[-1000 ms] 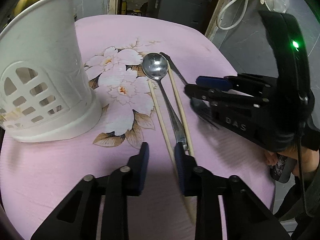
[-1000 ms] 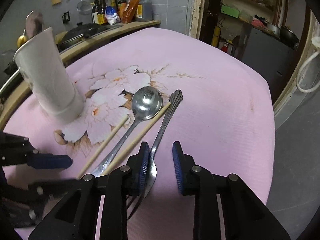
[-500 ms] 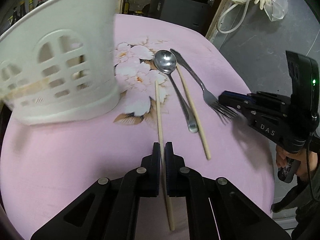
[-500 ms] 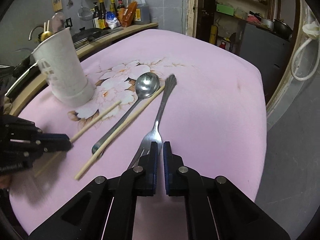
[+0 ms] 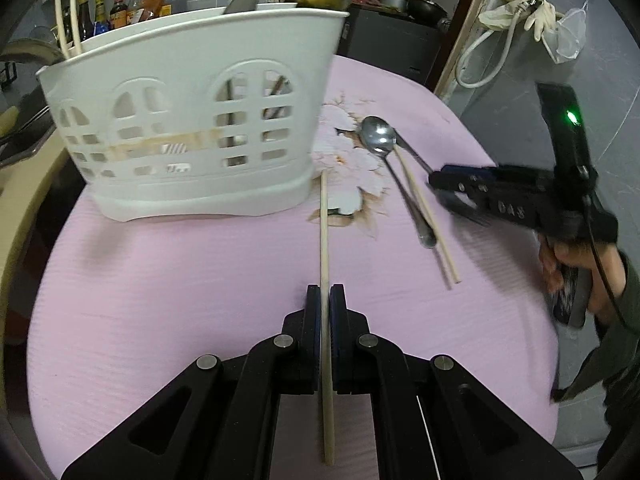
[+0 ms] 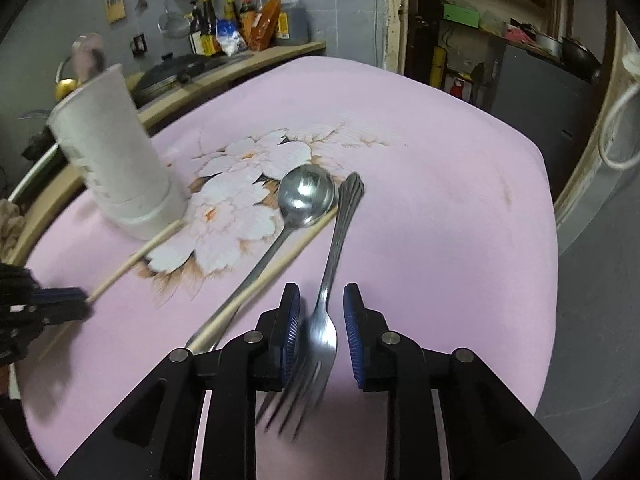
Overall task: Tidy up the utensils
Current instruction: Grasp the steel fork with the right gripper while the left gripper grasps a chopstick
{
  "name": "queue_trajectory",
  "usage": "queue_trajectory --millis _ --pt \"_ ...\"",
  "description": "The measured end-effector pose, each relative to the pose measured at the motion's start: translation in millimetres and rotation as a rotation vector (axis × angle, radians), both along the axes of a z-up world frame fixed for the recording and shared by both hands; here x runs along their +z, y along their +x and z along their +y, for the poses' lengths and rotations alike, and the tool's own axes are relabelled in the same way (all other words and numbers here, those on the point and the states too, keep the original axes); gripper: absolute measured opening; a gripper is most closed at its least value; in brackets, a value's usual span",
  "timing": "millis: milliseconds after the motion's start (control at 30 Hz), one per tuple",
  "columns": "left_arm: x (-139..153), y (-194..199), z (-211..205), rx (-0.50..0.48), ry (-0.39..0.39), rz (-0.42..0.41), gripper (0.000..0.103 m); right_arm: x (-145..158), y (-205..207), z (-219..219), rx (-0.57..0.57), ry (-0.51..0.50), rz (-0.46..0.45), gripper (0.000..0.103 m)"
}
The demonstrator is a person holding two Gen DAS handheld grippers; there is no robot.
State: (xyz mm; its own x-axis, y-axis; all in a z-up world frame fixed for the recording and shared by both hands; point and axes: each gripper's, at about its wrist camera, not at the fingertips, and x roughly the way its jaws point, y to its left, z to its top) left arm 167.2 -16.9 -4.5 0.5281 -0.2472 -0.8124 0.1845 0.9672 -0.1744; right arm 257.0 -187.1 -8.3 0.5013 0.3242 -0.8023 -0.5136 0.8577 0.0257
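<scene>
My left gripper (image 5: pixel 325 292) is shut on a pale wooden chopstick (image 5: pixel 323 220) whose far tip points at the base of the white slotted utensil holder (image 5: pixel 192 136). On the pink cloth lie a steel spoon (image 5: pixel 378 140) and a second chopstick (image 5: pixel 424 216). My right gripper (image 6: pixel 322 300) straddles the neck of a steel fork (image 6: pixel 336 240); its jaws are opening and the pads stand clear of the metal. Next to the fork I see the spoon (image 6: pixel 306 196), the loose chopstick (image 6: pixel 280 268), the holder (image 6: pixel 112 152) and the left gripper (image 6: pixel 60 296) with its chopstick (image 6: pixel 136 256).
The round table (image 6: pixel 460 200) has a pink floral cloth, and its edge falls away on the right. The holder has several utensils standing in it. Behind it a counter carries bottles (image 6: pixel 248 20) and a pan. A hand (image 5: pixel 576 264) grips the right tool.
The left gripper closed on the chopstick and carried it left toward the holder. The right gripper shut in front of the fork, then came forward and parted around its neck.
</scene>
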Motion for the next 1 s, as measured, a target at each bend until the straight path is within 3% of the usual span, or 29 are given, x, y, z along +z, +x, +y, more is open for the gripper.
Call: queue_trajectory --millis 267,633,933,1000 --pt "0.8 8.8 -6.3 -0.040 0.064 0.034 0.005 -8.1 26.7 28.6 0.028 -0.126 0.019 0.021" --pt "-4.1 42.9 -20.1 -0.100 0.177 0.043 0.012 -9.9 22.9 27.7 -0.008 -0.136 0.014 0.022" --pt "-8.6 64.3 -14.5 -0.121 0.117 0.102 0.012 -7.8 33.4 38.0 0.037 -0.191 0.065 0.021" --pt "-9.3 66.3 -15.2 -0.133 0.120 0.105 0.012 -7.3 39.2 37.7 0.024 -0.197 0.082 0.009"
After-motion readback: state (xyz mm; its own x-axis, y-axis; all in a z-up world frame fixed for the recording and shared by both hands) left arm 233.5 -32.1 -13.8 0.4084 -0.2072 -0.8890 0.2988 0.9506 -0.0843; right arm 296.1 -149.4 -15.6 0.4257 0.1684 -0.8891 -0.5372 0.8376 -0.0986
